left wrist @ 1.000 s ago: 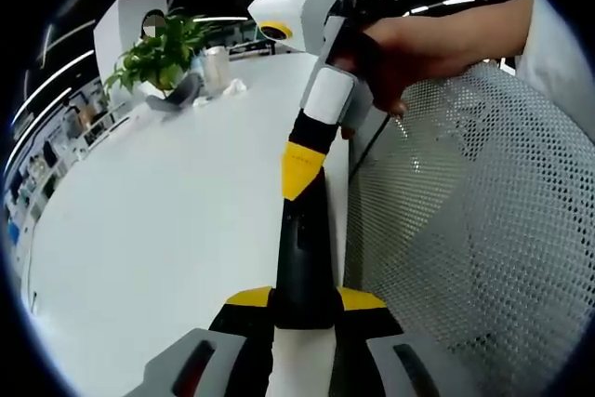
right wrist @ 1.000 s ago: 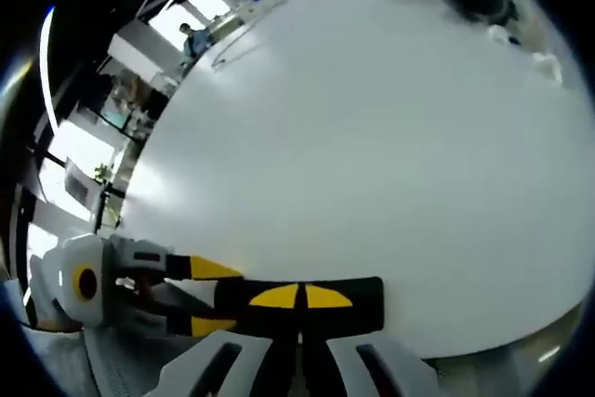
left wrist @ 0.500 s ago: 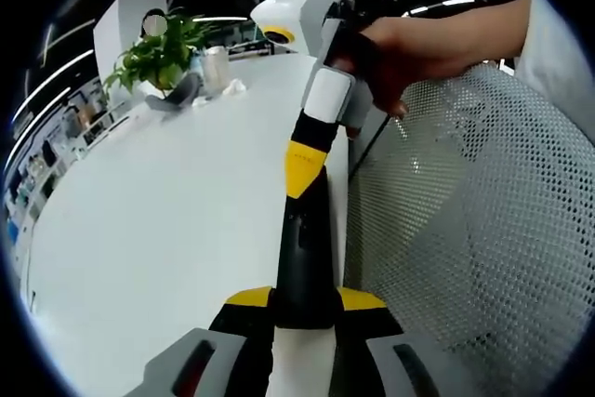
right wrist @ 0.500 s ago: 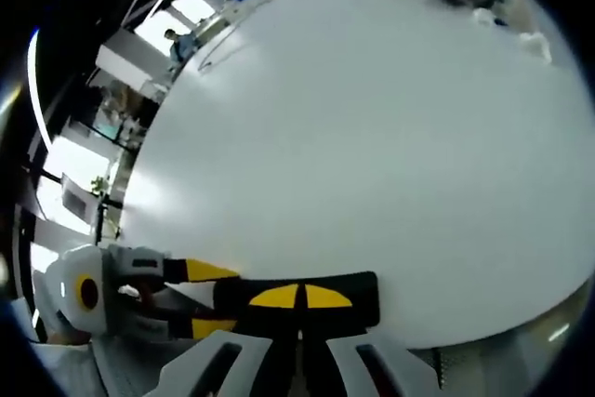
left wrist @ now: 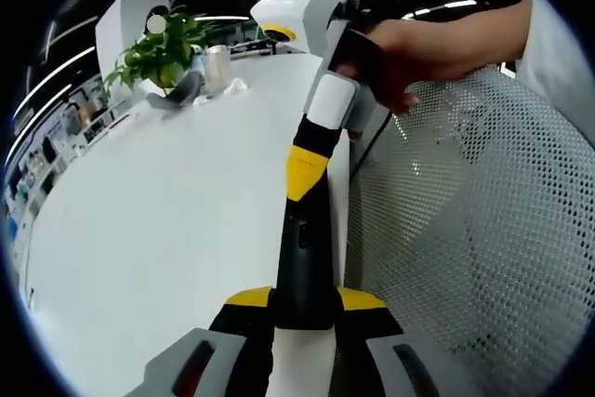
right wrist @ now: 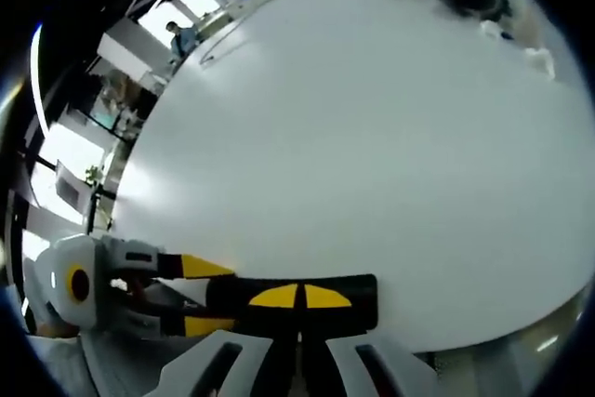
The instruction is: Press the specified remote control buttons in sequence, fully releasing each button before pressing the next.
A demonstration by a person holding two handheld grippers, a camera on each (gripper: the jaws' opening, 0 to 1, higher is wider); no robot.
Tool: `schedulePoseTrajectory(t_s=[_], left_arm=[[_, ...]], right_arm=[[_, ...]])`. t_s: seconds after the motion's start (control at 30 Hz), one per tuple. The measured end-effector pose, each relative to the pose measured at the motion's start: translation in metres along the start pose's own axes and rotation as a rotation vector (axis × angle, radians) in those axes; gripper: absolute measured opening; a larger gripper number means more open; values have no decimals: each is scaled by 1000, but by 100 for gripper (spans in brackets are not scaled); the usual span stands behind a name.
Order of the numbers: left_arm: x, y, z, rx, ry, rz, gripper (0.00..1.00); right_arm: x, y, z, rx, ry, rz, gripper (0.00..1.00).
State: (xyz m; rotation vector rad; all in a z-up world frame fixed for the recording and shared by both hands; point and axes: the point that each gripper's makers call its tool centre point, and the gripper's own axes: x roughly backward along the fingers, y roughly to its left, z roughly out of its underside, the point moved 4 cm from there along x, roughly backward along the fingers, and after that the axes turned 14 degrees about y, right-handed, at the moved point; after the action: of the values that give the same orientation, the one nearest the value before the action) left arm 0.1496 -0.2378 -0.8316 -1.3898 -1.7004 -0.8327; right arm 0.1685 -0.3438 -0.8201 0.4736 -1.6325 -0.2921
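We see the left gripper [left wrist: 305,299] clamped on the slim matte black remote [left wrist: 302,248], over the smooth white table [left wrist: 167,220]. Right gripper [left wrist: 305,169], jaws closed, touches the remote's far end. Left gripper view adds a hand [left wrist: 409,48], mesh chair [left wrist: 465,230] and leafy plant [left wrist: 158,53].

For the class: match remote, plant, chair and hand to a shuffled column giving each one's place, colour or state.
1 remote
2 plant
3 chair
4 hand

A white mesh
B at the far end of the table
C clamped in the left gripper
D holding the right gripper

Pairs: 1-C, 2-B, 3-A, 4-D
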Motion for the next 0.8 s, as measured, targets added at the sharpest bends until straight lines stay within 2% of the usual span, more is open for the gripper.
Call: schedulePoseTrajectory(t_s=[0.33, 0.43, 0.5, 0.67, 0.8], left_arm=[[1, 0, -1, 17, 5, -5, 25], [1, 0, -1, 14, 7, -8, 25], [1, 0, -1, 24, 9, -8, 25], [0, 3, 0, 46, 11, -10, 27], [0, 0, -2, 7, 7, -15, 25]], right_arm=[[2, 4, 0, 20, 4, 2, 0], [2, 4, -3, 74, -9, 41, 0], [3, 4, -5, 155, -19, 97, 0], [-1, 7, -3, 163, 12, 102, 0], [0, 4, -3, 178, 12, 125, 0]])
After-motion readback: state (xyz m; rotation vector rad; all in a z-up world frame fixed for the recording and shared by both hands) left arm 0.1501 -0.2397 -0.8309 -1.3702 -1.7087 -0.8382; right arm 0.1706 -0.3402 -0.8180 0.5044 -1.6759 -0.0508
